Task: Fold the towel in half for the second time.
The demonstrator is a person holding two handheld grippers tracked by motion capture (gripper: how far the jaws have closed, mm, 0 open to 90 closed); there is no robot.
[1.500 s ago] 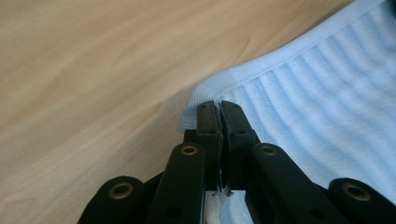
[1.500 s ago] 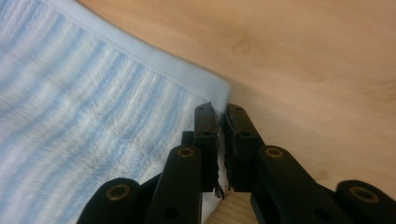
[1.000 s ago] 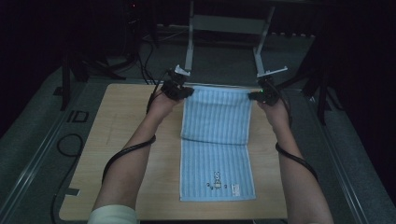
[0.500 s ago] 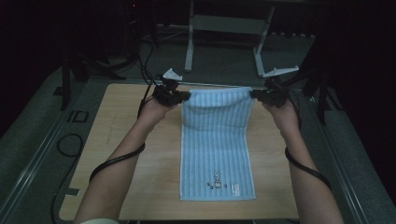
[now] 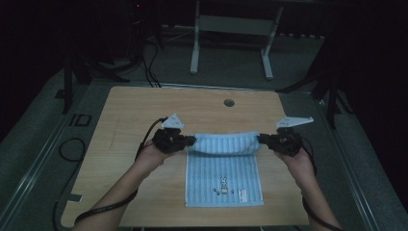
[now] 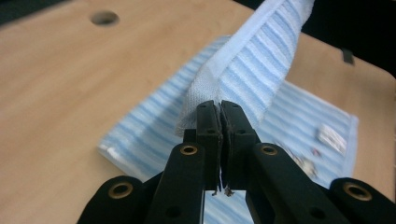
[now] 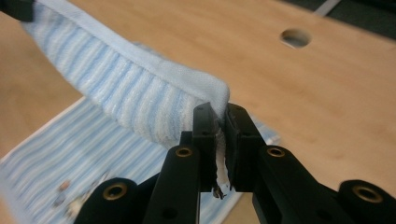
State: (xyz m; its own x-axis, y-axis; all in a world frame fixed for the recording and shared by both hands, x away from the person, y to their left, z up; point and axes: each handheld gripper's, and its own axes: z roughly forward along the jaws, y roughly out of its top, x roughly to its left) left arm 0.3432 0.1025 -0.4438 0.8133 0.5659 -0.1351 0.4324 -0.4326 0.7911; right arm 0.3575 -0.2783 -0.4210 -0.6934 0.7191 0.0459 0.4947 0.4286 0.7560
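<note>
I had the towel (image 5: 224,178) stretched between my two grippers over the middle of the wooden table (image 5: 125,110). It was pale blue with fine lighter stripes, a plain woven band along its edge, and a small printed figure and a label near the end closest to me. That near part lay flat on the tabletop; the far edge was lifted and drawn toward me, so the cloth curled over in a soft roll. My left gripper (image 6: 221,109) was clamped on one corner of that raised edge, jaws pressed together on the band. My right gripper (image 7: 218,114) pinched the other corner the same way.
</note>
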